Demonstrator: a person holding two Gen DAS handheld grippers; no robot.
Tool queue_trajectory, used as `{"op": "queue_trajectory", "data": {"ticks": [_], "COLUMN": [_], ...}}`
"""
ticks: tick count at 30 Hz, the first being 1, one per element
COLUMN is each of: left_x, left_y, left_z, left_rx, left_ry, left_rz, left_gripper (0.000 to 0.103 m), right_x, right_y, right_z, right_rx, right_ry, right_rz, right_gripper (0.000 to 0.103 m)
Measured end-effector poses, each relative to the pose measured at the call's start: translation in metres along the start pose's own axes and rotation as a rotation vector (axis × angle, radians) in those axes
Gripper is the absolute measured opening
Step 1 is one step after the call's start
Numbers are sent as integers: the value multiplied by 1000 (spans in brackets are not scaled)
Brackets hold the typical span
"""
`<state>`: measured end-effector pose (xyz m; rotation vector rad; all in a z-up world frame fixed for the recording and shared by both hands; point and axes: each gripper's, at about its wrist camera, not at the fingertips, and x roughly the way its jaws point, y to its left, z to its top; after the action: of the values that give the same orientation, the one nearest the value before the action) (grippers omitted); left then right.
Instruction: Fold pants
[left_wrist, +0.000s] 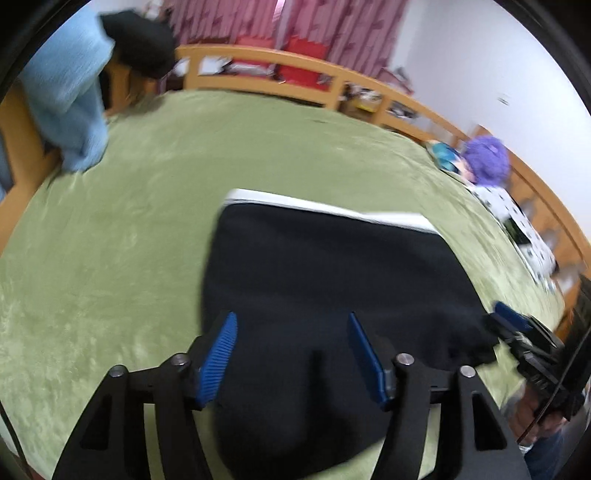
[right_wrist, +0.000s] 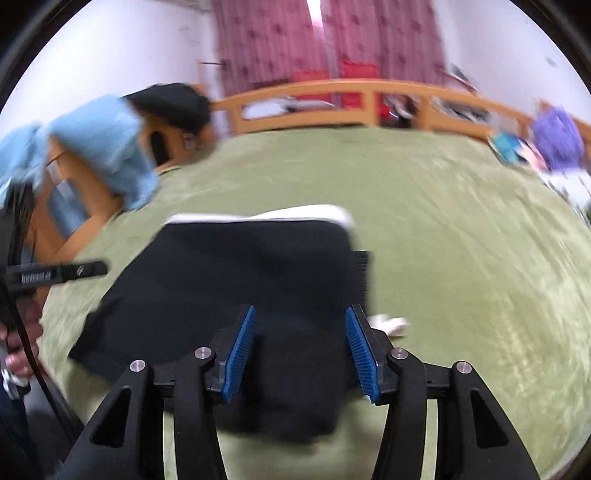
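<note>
Black pants with a white band along the far edge lie folded flat on the green bed cover. My left gripper is open, its blue pads hovering over the near left part of the pants. The right gripper also shows at the right of this view. In the right wrist view the pants lie ahead, and my right gripper is open over their near right part. The left gripper's black body shows at the left. Both views are blurred.
A wooden bed rail runs along the far side before red curtains. A light blue cloth and a black garment hang at the far left. A purple plush and spotted cloth lie at the right.
</note>
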<state>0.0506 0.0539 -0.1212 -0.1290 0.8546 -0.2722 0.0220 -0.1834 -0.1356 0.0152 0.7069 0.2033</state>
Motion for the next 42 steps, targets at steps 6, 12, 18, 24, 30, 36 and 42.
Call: {"op": "queue_trajectory", "data": {"ticks": [6, 12, 18, 24, 30, 36, 42], "left_x": [31, 8, -8, 28, 36, 20, 25], "left_y": [-4, 4, 27, 23, 69, 81, 85], "left_z": [-64, -55, -37, -34, -50, -43, -37], "left_rx": [71, 44, -69, -39, -195, -176, -207], "left_ry": [96, 106, 52, 109, 169, 106, 122], "left_rz": [117, 74, -9, 90, -10, 63, 28], "left_gripper": [61, 61, 62, 62, 72, 68, 68], "right_x": [33, 9, -21, 30, 42, 30, 89], "right_y": [20, 18, -1, -7, -42, -49, -69], "right_z": [-58, -61, -24, -18, -38, -7, 40], "right_rx": [-151, -154, -92, -71, 24, 56, 124], "right_ry": [140, 144, 30, 115, 161, 80, 113], "right_rz": [-77, -53, 61, -17, -46, -15, 7], "right_gripper": [49, 48, 51, 52, 59, 59, 56]}}
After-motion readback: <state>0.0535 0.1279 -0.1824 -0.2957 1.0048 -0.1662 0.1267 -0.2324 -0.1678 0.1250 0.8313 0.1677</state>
